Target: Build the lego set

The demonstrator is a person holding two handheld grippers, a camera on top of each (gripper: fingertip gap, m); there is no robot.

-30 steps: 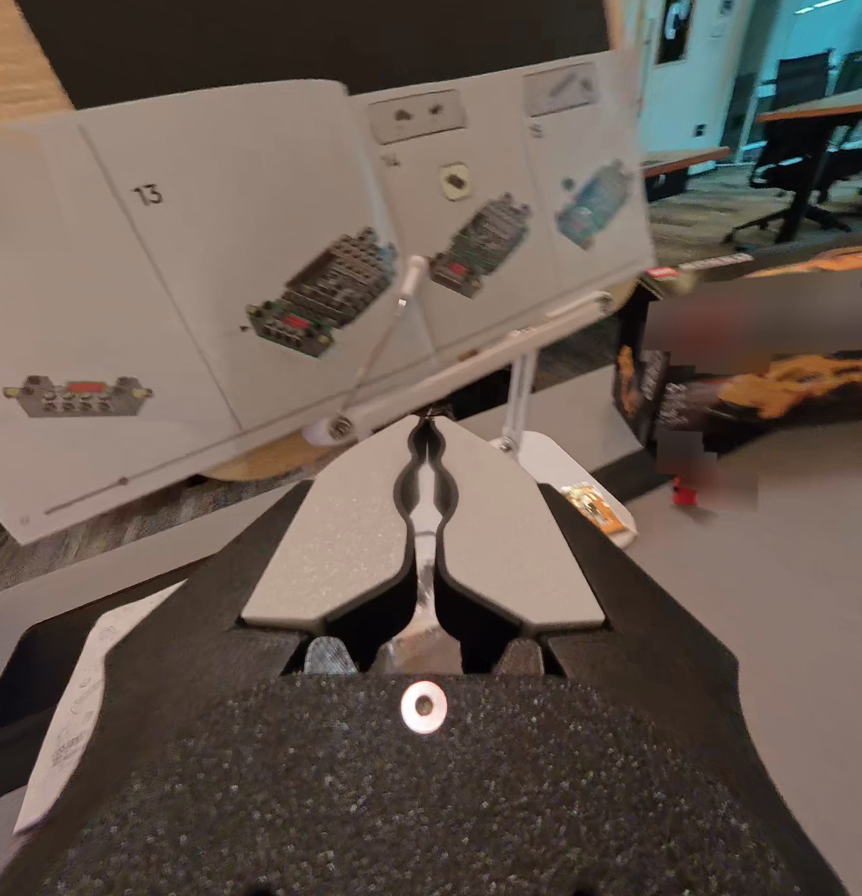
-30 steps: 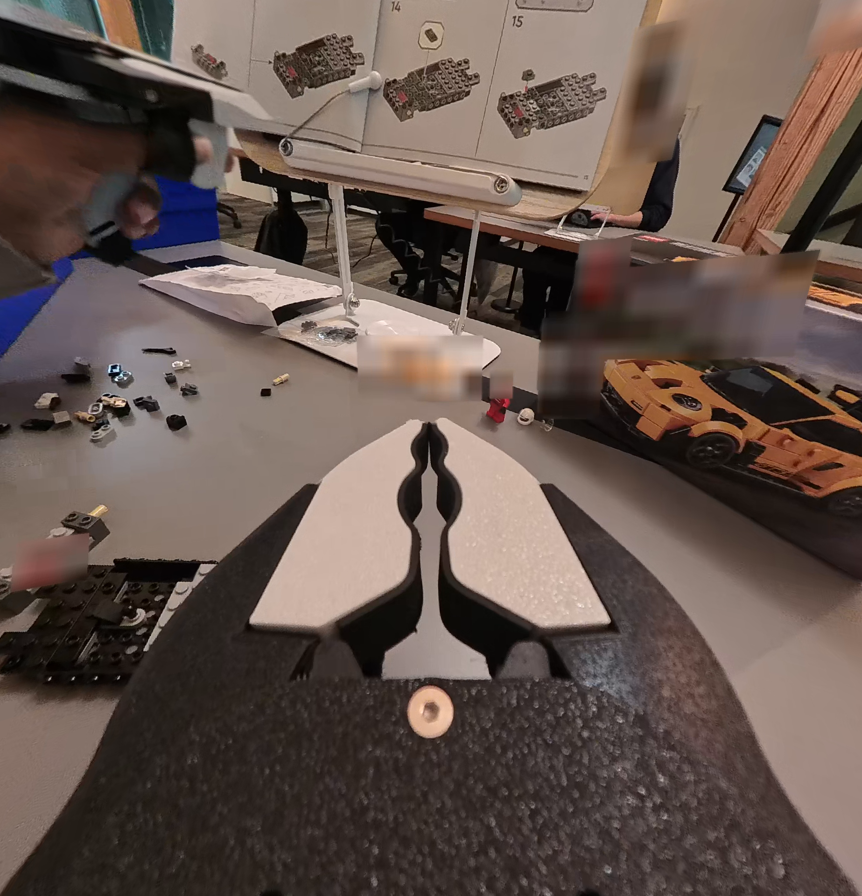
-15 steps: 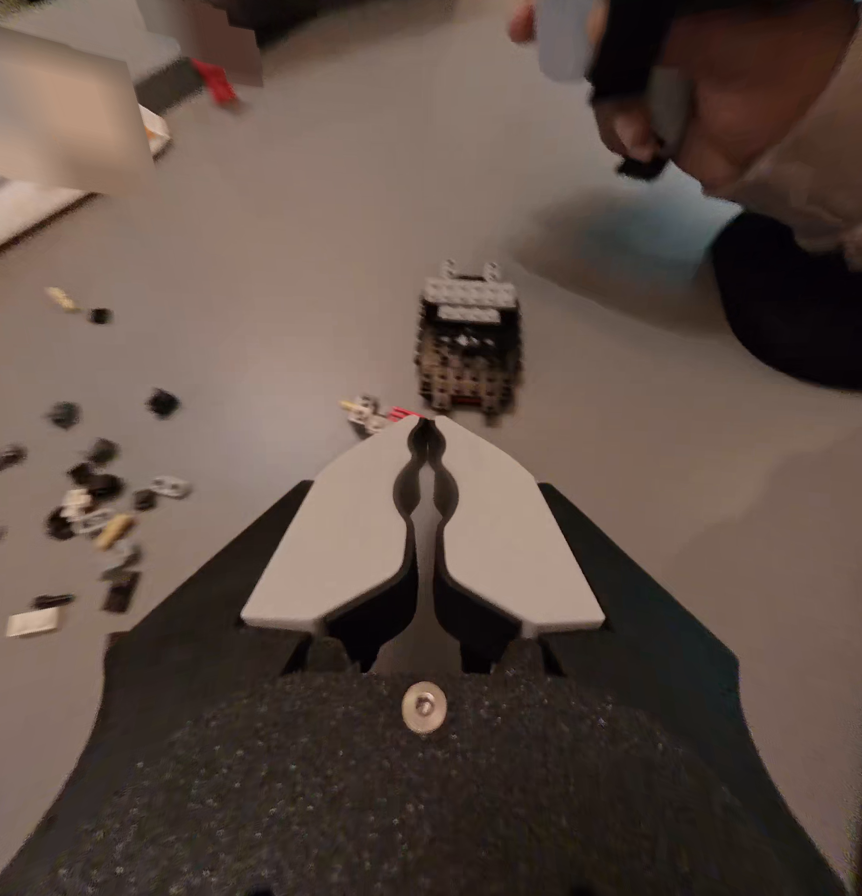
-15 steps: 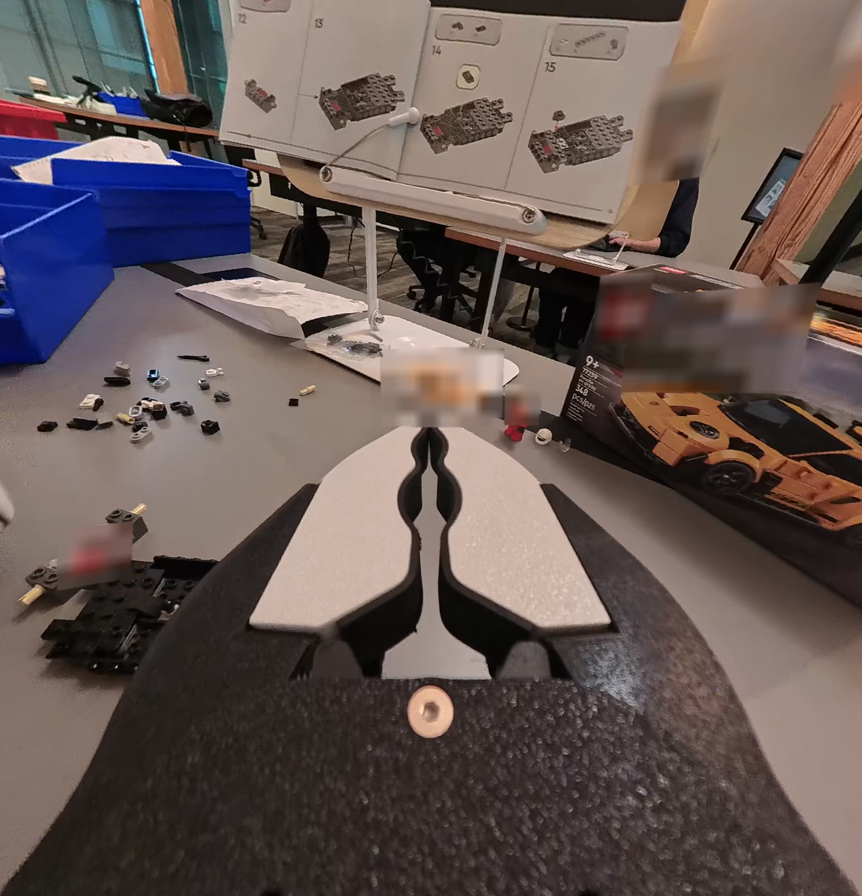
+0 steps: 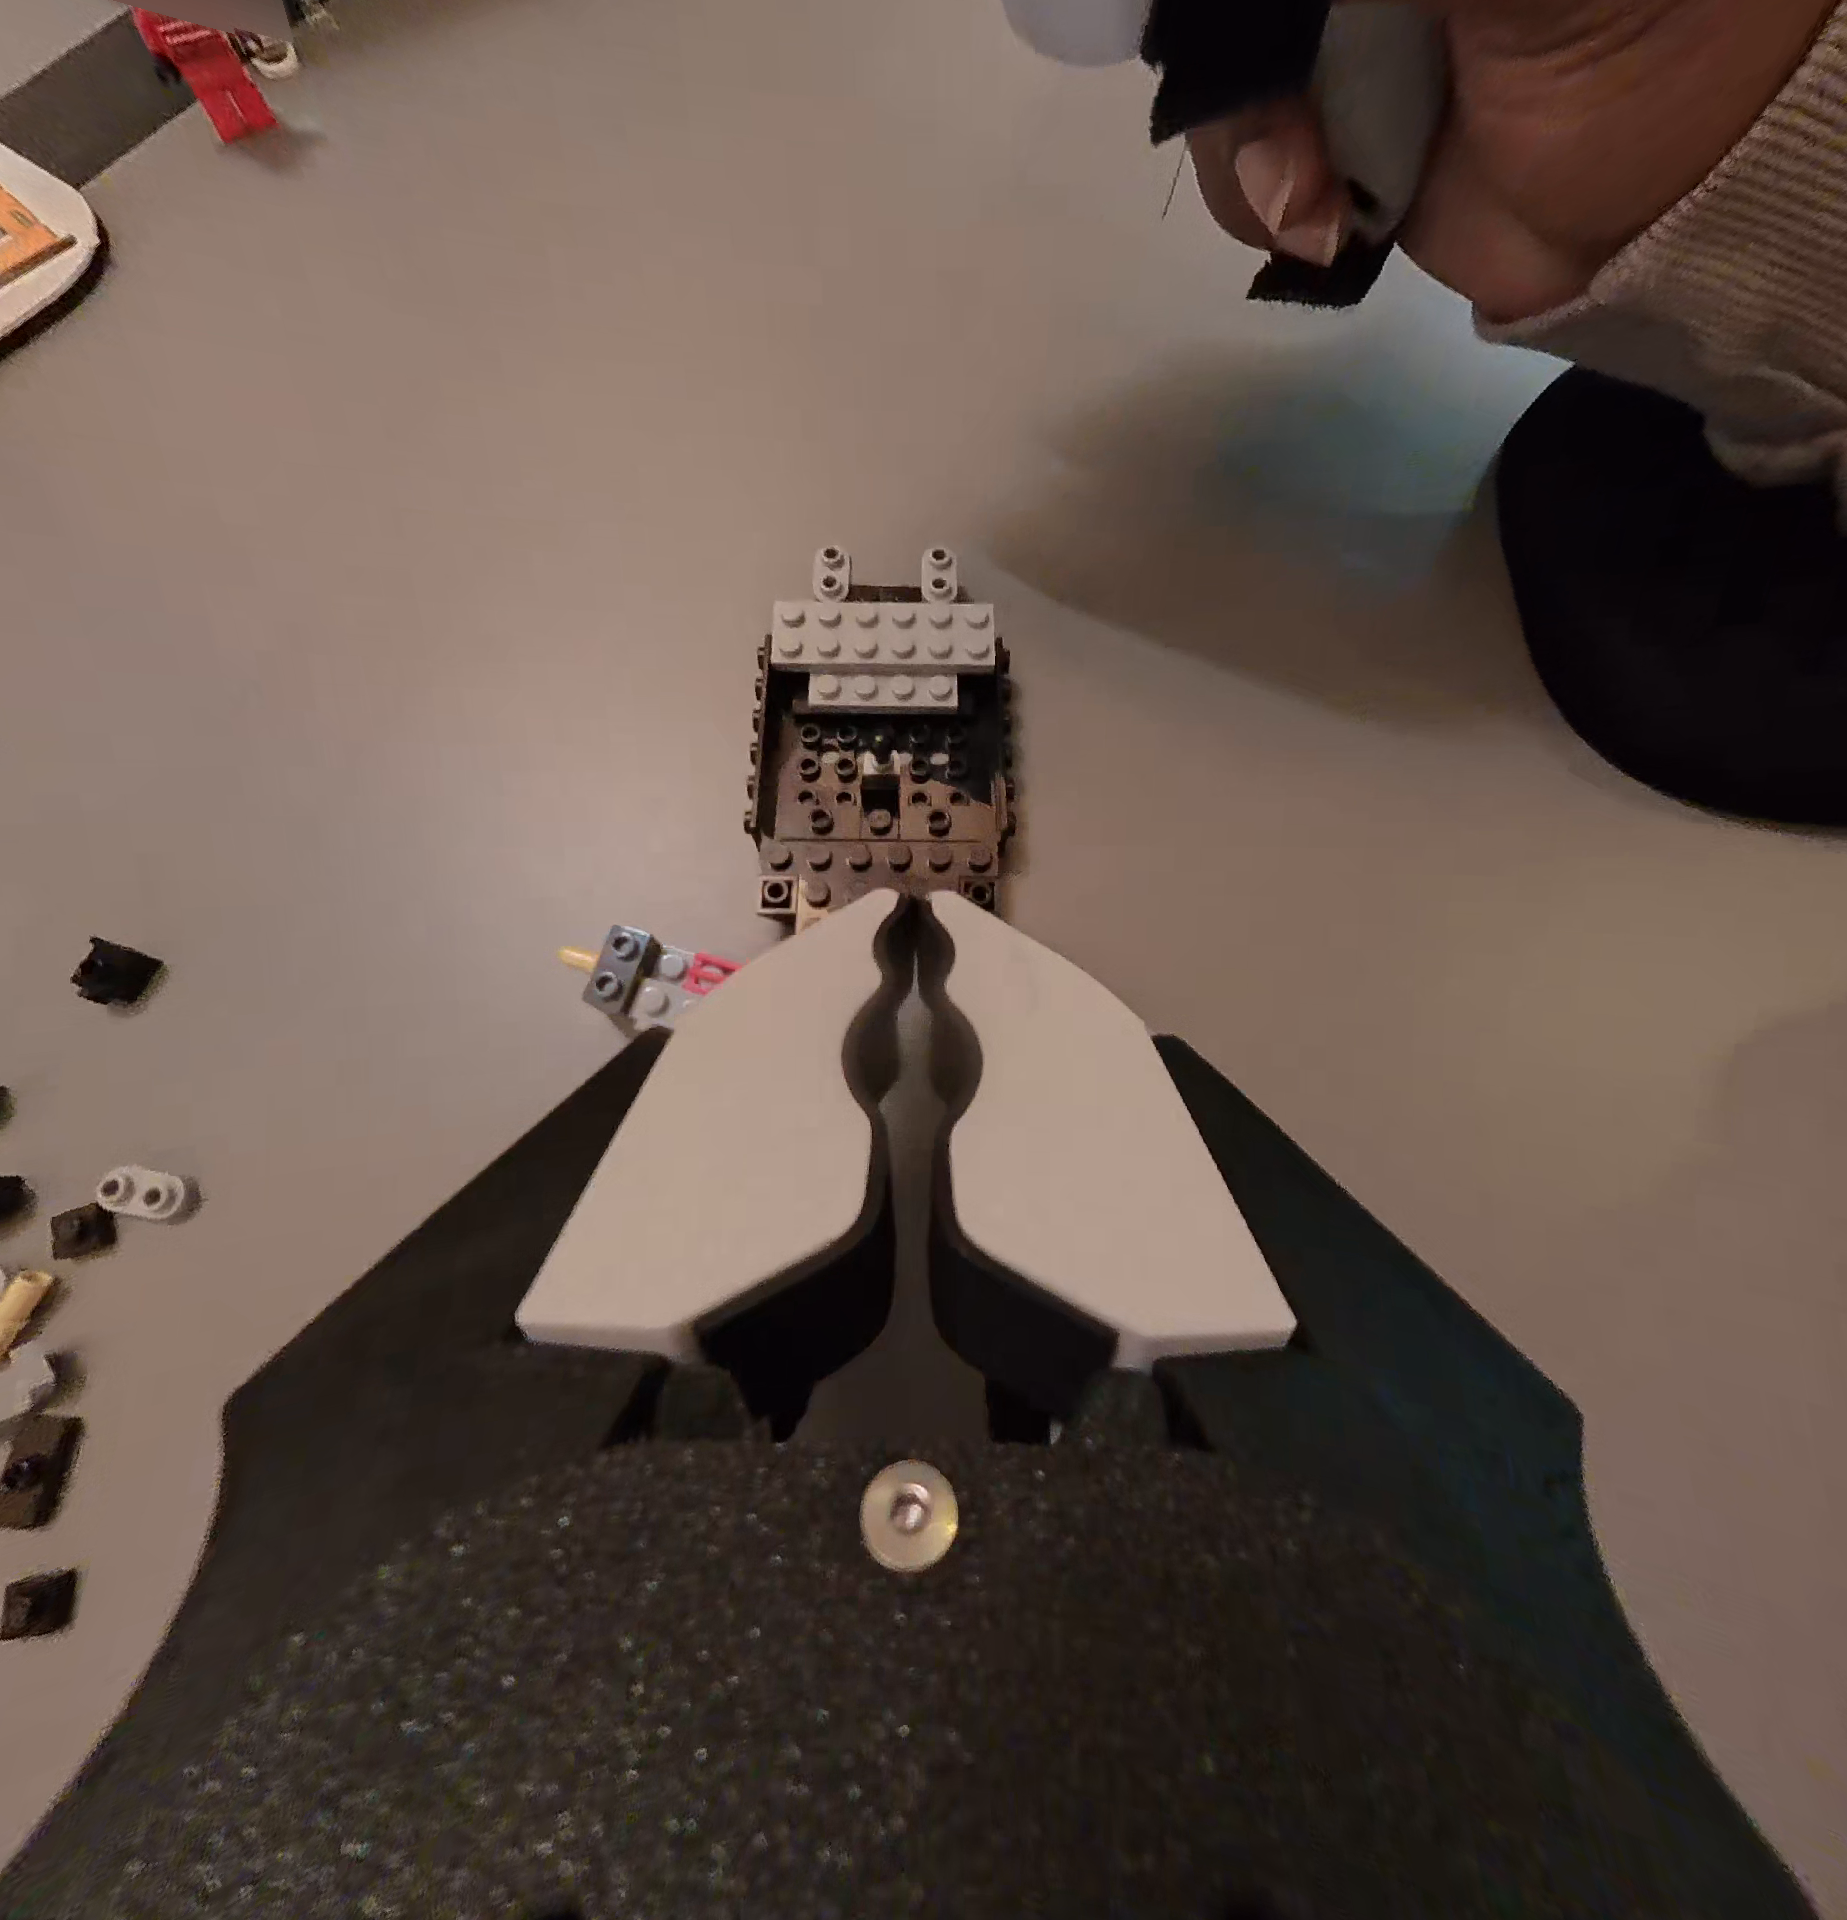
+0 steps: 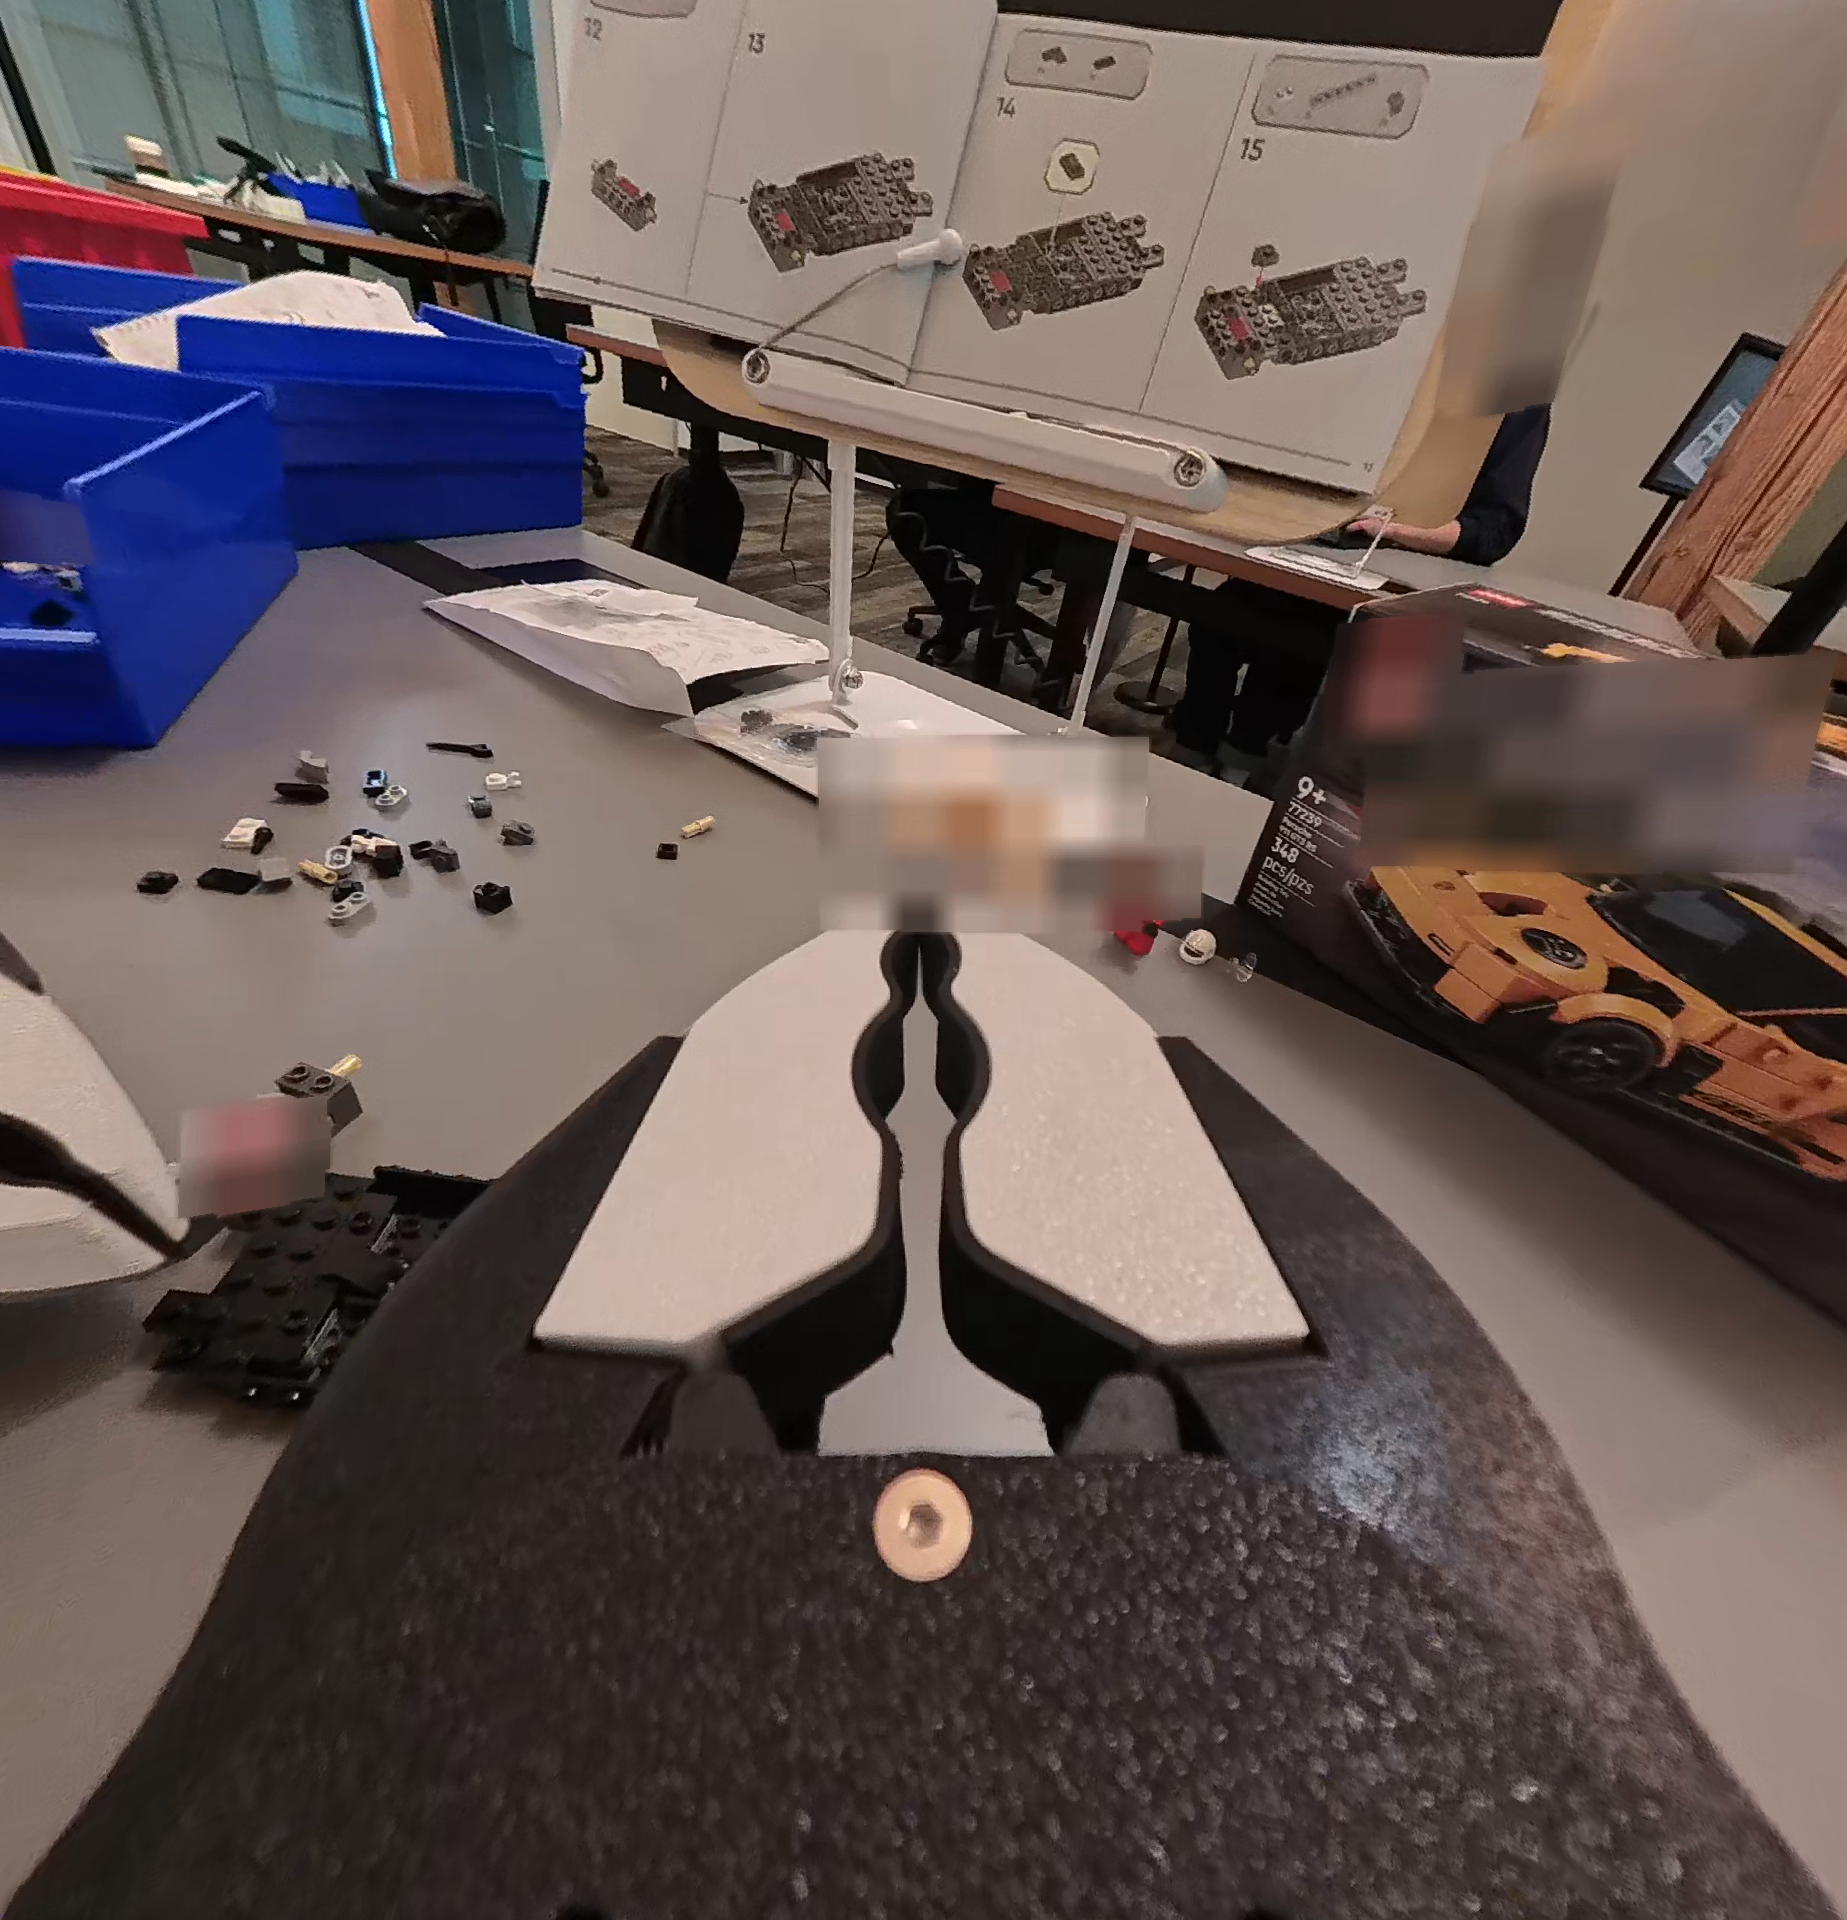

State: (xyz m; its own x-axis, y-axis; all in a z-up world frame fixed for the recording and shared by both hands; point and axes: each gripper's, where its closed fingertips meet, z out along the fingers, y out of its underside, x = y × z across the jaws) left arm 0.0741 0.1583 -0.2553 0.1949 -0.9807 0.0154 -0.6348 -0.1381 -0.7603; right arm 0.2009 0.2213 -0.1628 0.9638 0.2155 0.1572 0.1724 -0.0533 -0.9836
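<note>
A partly built black and grey lego chassis lies on the grey table. My left gripper is shut and empty, with its tips just over the chassis's near end. A small grey and red sub-assembly with a tan pin lies just left of the tips. In the right wrist view, the chassis is at the lower left, with the left gripper's fingers beside it. My right gripper is shut and empty above the table, pointing towards the open instruction booklet.
Loose small pieces lie scattered at the left, and also show in the left wrist view. The booklet rests on a white stand. The set's box with an orange car is at the right. Blue bins stand at the left. A hand holds the right gripper. There is about 15 cm between the tips of the two grippers.
My left gripper has swung down from facing the booklet to the table and closed in on the chassis. The right gripper stays shut and has shifted only slightly.
</note>
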